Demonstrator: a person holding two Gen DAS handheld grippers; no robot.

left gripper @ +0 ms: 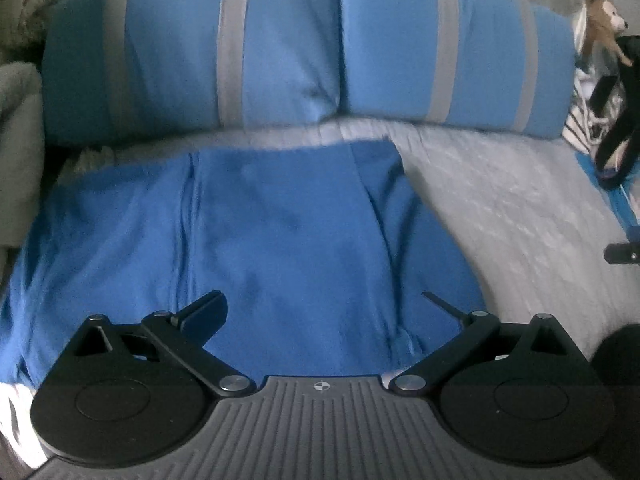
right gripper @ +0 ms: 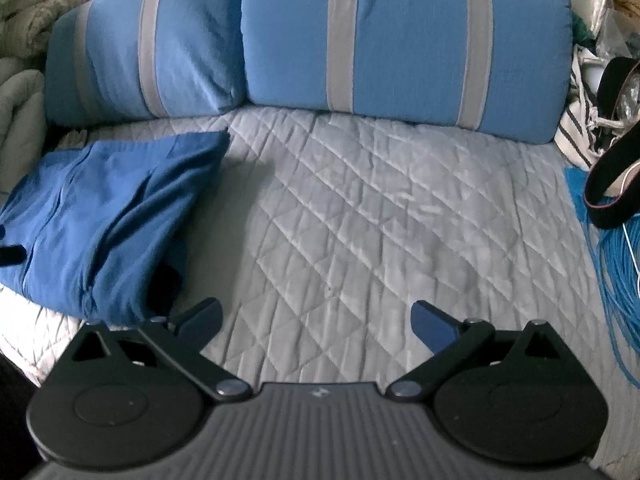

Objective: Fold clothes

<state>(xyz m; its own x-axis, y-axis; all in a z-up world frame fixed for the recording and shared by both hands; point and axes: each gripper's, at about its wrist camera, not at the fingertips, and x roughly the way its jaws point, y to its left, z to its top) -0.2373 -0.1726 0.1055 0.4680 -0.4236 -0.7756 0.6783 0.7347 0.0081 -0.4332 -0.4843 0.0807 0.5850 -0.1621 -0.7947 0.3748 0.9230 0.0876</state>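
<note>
A blue garment (left gripper: pixel 280 240) lies folded flat on the grey quilted bed cover (left gripper: pixel 500 208). My left gripper (left gripper: pixel 324 304) hovers open right over its near part, with nothing between the fingers. In the right wrist view the same blue garment (right gripper: pixel 104 216) lies at the left, its near edge bunched. My right gripper (right gripper: pixel 316 316) stands open over bare quilt (right gripper: pixel 360 220), to the right of the garment and not touching it.
Two blue pillows with grey stripes (right gripper: pixel 400 40) lean along the back. Folded blankets (right gripper: pixel 24 8) pile at the far left. At the right edge are a black strap (right gripper: pixel 612 184), blue cord (right gripper: pixel 624 264), a striped cloth (right gripper: pixel 576 128) and a plush toy (left gripper: pixel 604 20).
</note>
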